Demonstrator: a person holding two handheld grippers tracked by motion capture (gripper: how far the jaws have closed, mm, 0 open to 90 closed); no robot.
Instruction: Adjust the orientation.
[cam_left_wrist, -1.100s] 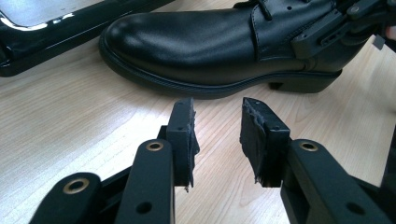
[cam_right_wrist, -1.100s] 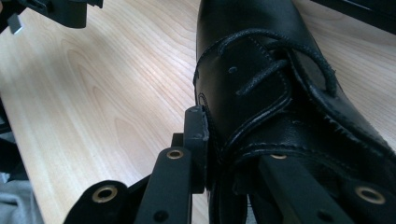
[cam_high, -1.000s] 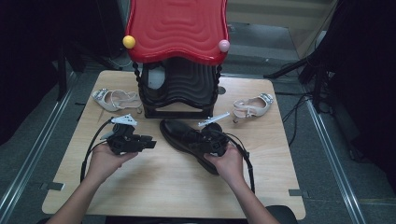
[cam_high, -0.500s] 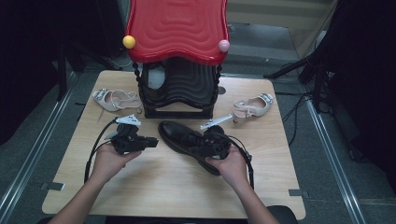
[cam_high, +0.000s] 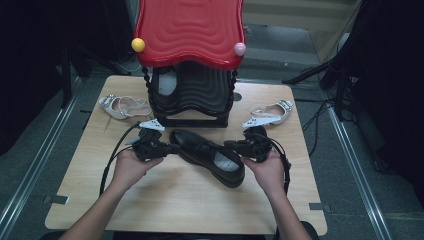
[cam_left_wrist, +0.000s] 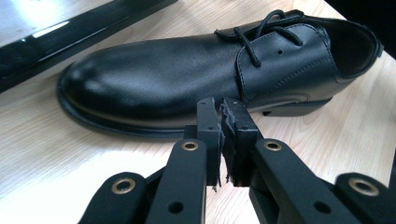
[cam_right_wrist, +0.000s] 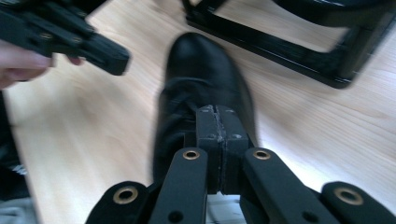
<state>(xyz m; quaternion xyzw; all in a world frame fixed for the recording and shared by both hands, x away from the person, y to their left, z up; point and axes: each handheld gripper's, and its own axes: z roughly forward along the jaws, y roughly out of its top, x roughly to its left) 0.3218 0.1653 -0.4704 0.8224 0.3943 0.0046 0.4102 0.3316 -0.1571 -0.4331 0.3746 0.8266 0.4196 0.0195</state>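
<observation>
- Both handheld black two-jaw tongs sit low over the pale wooden table (cam_high: 165, 200), one on either side of the black leather lace-up shoe (cam_high: 207, 155).
- Left gripper (cam_high: 172, 148) has its jaws together with nothing between them; they have just been closing. From its own camera the pads (cam_left_wrist: 208, 122) meet just short of the shoe's (cam_left_wrist: 187, 74) side, near the welt, and I see a narrow slit of air between the frayed pad edges.
- Right gripper (cam_high: 227, 144) also has its jaws pressed together and empty, after closing within the last moment. Its own view is blurred, so I can only say the tips (cam_right_wrist: 217, 122) seem to hover over the laced upper of the shoe (cam_right_wrist: 201, 74); whether they touch it I cannot tell.
- That shoe lies flat on its sole in the middle of the table, toe towards the left gripper, open heel end towards the person's right hand (cam_high: 267, 167).
- Just behind the shoe stands a glossy black plastic rack with a wavy red top (cam_high: 190, 60), a yellow ball (cam_high: 138, 44) and a pink ball (cam_high: 240, 48) at its front corners.
- One white strappy sandal (cam_high: 122, 106) lies to the left of the rack, another white sandal (cam_high: 270, 112) to its right, both well apart from the black shoe.
</observation>
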